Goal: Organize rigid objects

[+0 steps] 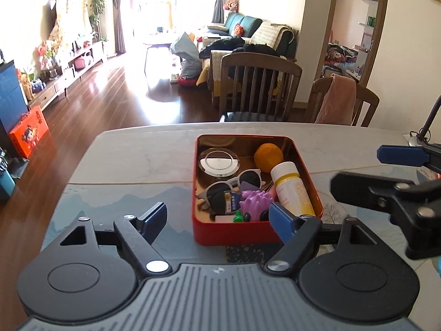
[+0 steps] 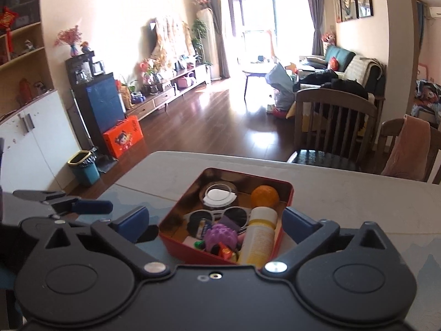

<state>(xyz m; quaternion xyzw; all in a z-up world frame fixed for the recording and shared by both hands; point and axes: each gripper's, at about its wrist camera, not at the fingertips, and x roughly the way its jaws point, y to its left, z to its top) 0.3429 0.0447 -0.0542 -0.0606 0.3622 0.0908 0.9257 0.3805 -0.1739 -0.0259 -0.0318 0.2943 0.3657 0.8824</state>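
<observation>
My left tongs (image 1: 219,219) hang low over the near edge of the table (image 1: 132,160), spread wide with nothing between them; the left pad sits over the bare tabletop and the blue right pad (image 1: 281,224) stands at the near right corner of the red tin (image 1: 234,233), though I cannot tell if it touches.

The tin stands open on the table, and everything I am sorting lies inside it. At the back left is a round mirror compact (image 1: 219,163). In front of it lie white-framed sunglasses (image 1: 234,183) with dark lenses, and nearer me a purple spiky ball (image 1: 255,202) with small odds and ends around it, too jumbled to name. At the back right sits an orange (image 1: 268,157), and beside it a white bottle with a yellow label (image 1: 292,187) lies along the right wall.

My right tongs (image 2: 216,224) are equally wide apart and empty, hovering at the tin's near side, one pad on each side of it. From here the same red tin (image 2: 176,244) shows cornerwise.

Beyond the table stand two wooden chairs (image 1: 260,88).
</observation>
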